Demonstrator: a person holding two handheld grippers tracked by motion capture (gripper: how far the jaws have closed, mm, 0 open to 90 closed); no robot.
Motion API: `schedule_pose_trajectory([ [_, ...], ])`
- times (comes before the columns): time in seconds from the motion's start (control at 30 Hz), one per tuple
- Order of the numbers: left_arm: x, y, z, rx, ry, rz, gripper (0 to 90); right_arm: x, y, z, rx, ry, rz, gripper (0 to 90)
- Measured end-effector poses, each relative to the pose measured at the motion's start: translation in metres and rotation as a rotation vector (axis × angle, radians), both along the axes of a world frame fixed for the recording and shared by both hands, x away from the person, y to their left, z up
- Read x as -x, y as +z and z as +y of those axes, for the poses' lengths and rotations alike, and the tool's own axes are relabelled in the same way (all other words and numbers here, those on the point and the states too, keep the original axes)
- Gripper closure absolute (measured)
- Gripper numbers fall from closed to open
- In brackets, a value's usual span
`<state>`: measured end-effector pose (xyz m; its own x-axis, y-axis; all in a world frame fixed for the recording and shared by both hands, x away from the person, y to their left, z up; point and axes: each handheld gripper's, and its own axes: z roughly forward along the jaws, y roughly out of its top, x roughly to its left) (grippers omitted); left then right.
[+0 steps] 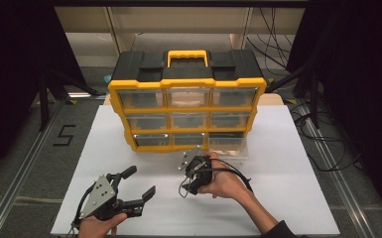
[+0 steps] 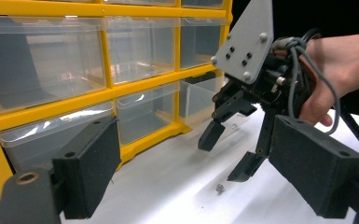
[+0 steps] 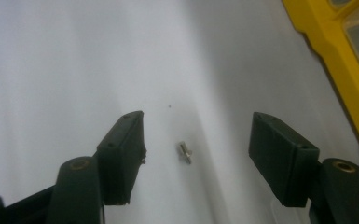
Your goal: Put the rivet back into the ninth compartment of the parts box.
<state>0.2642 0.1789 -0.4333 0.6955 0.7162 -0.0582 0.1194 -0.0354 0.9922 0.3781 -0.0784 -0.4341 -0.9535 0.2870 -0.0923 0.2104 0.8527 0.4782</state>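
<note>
Basically, a small metal screw (image 3: 184, 152) lies loose on the white table (image 1: 287, 198), toward its far edge, just in front of the yellow drawer organizer (image 1: 186, 106). The right gripper (image 3: 193, 156) is poised above, jaws apart and straddling it without contact, presumably lined up to pinch. The left gripper (image 1: 138, 181) waits wide open and empty near the table's near-left corner, out of the way.

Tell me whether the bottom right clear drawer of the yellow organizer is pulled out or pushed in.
Pulled out: the bottom right clear plastic drawer juts forward past the yellow and black drawer organizer, unlike the flush neighbouring drawers.

Small shiny metal screw (image 3: 184, 152); matt white table (image 3: 51, 60); glossy clear plastic drawers (image 2: 42, 60).
</note>
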Motion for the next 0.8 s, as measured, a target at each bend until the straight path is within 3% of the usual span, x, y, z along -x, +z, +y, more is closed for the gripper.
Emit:
schedule_pose_trajectory([
  [0.3, 0.000, 0.000, 0.000, 0.001, -0.001, 0.001, 16.2, -0.003, -0.010, 0.003, 0.052, 0.011, 0.036, 43.4],
  [0.37, 0.000, 0.000, 0.000, 0.001, -0.001, 0.000, 16.2, -0.005, -0.012, 0.004, 0.059, 0.020, 0.015, 45.9],
  [0.8, 0.000, 0.000, 0.000, 0.001, 0.000, 0.000, 16.1, -0.008, -0.021, 0.007, 0.092, 0.013, 0.037, 57.3],
])
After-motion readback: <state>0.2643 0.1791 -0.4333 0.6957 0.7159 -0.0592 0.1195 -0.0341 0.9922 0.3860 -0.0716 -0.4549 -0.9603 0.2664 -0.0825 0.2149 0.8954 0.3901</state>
